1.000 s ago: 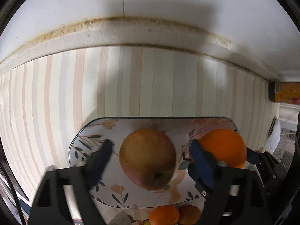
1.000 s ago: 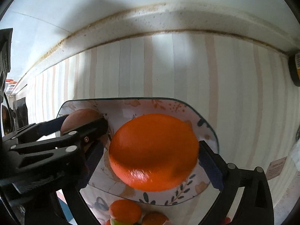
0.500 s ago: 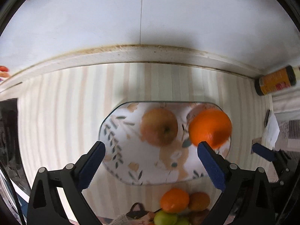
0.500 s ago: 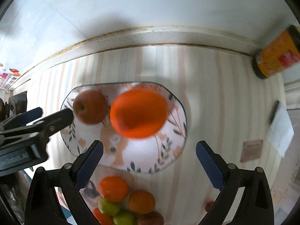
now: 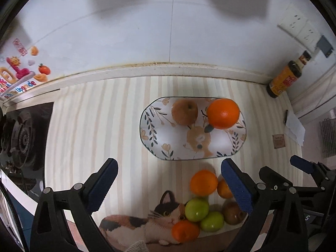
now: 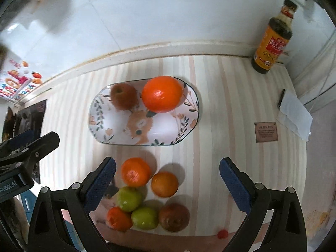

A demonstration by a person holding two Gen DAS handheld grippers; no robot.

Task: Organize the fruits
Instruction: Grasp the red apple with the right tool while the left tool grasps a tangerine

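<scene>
Both grippers hang above the striped tabletop (image 6: 220, 109), each with fingers spread wide and holding nothing: the left gripper (image 5: 168, 185) and the right gripper (image 6: 168, 180). On the oval plate (image 6: 168, 130) toward the back edge, a brown apple (image 6: 124, 96) sits beside a large orange (image 6: 162, 94). Near the front edge is a loose fruit pile (image 6: 147, 195) of oranges, green apples and a brown one. A sauce bottle (image 6: 272, 40) stands in the back right corner.
</scene>
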